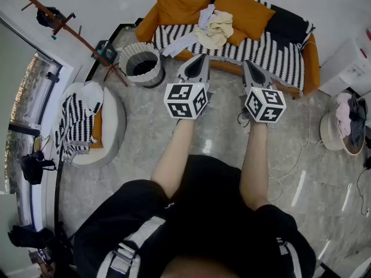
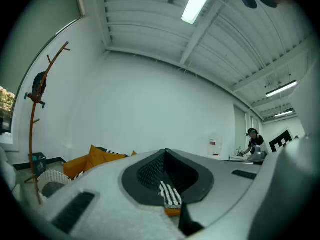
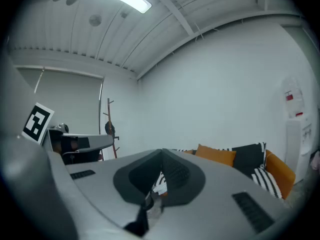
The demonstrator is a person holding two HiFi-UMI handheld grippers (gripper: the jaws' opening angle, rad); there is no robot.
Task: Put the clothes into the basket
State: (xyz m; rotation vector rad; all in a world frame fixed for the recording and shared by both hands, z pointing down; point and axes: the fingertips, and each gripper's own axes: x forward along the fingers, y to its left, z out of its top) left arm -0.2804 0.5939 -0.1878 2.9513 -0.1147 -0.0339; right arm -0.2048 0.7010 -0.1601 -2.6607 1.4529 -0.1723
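Several clothes [image 1: 210,28], cream, grey and white, lie heaped on the striped sofa [image 1: 272,51] at the far side of the room. A round woven basket [image 1: 141,63] stands on the floor left of the sofa. My left gripper [image 1: 199,59] and right gripper [image 1: 247,65] are held side by side at arm's length, pointing level toward the sofa, both shut and empty. In the left gripper view the jaws meet at the tip [image 2: 165,151], with the basket [image 2: 52,182] low at the left. In the right gripper view the jaws also meet [image 3: 161,151].
Orange cushions [image 1: 246,9] line the sofa back. A wooden coat rack [image 1: 66,23] stands at the left, its foot beside the basket. A white pouf [image 1: 113,120] with a striped cloth sits on the left. A person [image 2: 254,143] stands far off at a counter. A white stand with clothes [image 1: 346,123] is at the right.
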